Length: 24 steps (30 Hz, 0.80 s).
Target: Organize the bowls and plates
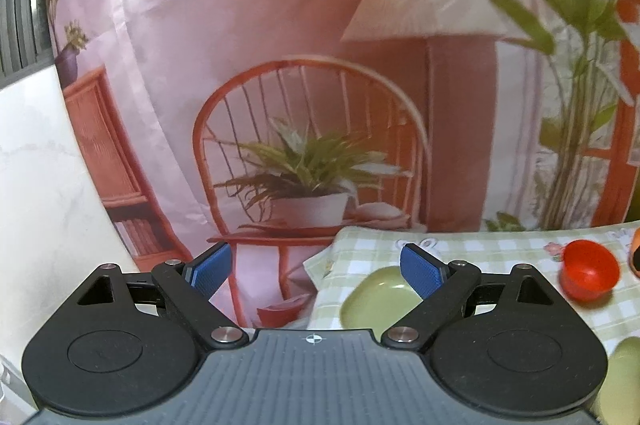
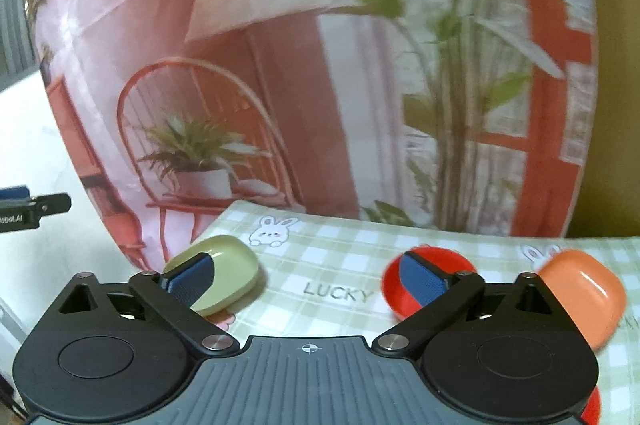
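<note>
In the left wrist view my left gripper (image 1: 316, 271) is open and empty, off the table's left end. A pale green plate (image 1: 376, 305) lies behind its right finger, a red bowl (image 1: 590, 275) stands to the right, and part of another green dish (image 1: 624, 373) shows at the lower right. In the right wrist view my right gripper (image 2: 308, 279) is open and empty above the checked tablecloth (image 2: 340, 249). The green plate (image 2: 228, 277) lies behind its left finger, the red bowl (image 2: 400, 289) behind its right finger, and an orange plate (image 2: 584, 293) lies further right.
A printed fabric backdrop (image 2: 280, 65) with a chair and plants hangs right behind the table. A white wall (image 1: 36, 185) is at the left. The left gripper's tip (image 2: 24, 209) shows at the left edge of the right wrist view. Another red piece (image 2: 592, 409) peeks out at the bottom right.
</note>
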Available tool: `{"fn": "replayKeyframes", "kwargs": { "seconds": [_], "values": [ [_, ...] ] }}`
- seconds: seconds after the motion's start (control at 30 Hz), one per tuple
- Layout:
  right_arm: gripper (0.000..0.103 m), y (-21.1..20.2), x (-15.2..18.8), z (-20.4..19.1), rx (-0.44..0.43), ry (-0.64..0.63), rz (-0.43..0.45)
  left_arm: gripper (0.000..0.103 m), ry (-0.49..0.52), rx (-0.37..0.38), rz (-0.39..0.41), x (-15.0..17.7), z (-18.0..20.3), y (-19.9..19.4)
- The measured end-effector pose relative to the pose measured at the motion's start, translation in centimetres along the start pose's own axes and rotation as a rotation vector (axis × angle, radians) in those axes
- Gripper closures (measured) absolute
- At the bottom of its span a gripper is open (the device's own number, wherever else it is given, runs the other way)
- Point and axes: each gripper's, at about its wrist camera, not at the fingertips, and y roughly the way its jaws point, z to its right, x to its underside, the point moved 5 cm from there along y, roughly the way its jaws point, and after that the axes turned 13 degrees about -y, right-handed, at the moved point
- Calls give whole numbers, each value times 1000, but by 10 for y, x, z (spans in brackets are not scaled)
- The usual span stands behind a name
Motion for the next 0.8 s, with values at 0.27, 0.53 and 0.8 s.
{"fn": "replayKeyframes", "kwargs": {
  "seconds": [0.27, 0.53, 0.8],
  "values": [
    [32, 95, -5, -46, -54, -85, -97, 13, -34, 13, -104, 27, -27, 87],
    [52, 175, 1, -55, -78, -79, -209, 21, -65, 33, -240, 66, -35, 164],
    [68, 221, 14, -57, -94, -68, -275, 39, -125, 72, -330, 87, -32, 206]
  ]
}}
